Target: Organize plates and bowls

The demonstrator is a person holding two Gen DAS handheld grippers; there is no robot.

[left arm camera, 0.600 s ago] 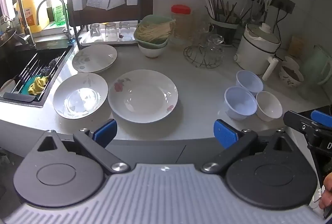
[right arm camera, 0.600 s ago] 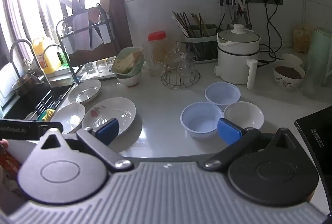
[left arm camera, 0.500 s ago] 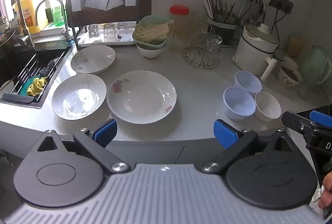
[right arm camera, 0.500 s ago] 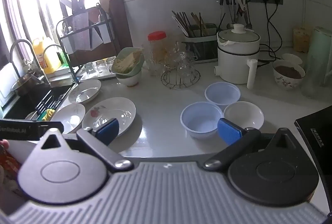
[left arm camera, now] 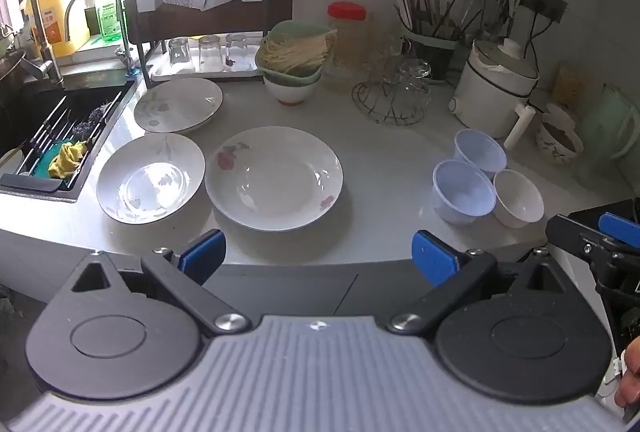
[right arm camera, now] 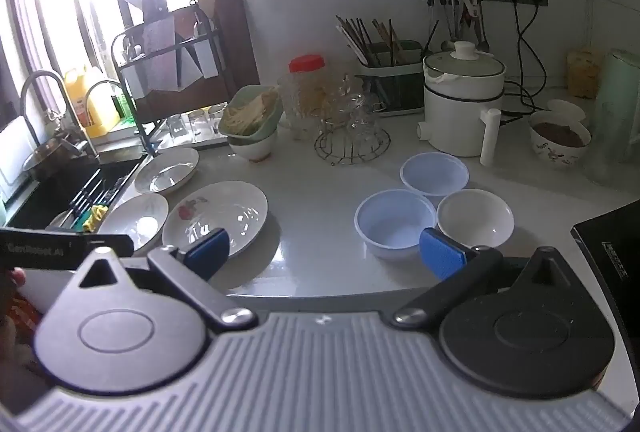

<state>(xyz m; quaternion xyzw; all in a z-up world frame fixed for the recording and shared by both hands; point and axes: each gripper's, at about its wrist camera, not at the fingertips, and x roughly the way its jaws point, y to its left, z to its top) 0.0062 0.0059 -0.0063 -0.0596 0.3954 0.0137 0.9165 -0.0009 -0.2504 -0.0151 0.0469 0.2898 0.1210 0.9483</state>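
white plates (left arm camera: 274, 178) x3 lie flat, rims up, on counter (left arm camera: 384, 160) near sink (left arm camera: 48, 136); 3 bowls (right arm camera: 394, 224) upright, clustered at right, mouths up. left gripper (left arm camera: 318, 256) & right gripper (right arm camera: 324, 246) both spread wide, nothing between jaws.

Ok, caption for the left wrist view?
Open left gripper short of the counter: three plates left, three bowls right.

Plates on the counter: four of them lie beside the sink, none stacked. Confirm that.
Wrong count. The left wrist view shows three plates: the rose-patterned plate, the leaf-patterned plate and a third plate behind it, beside the sink. None is stacked.
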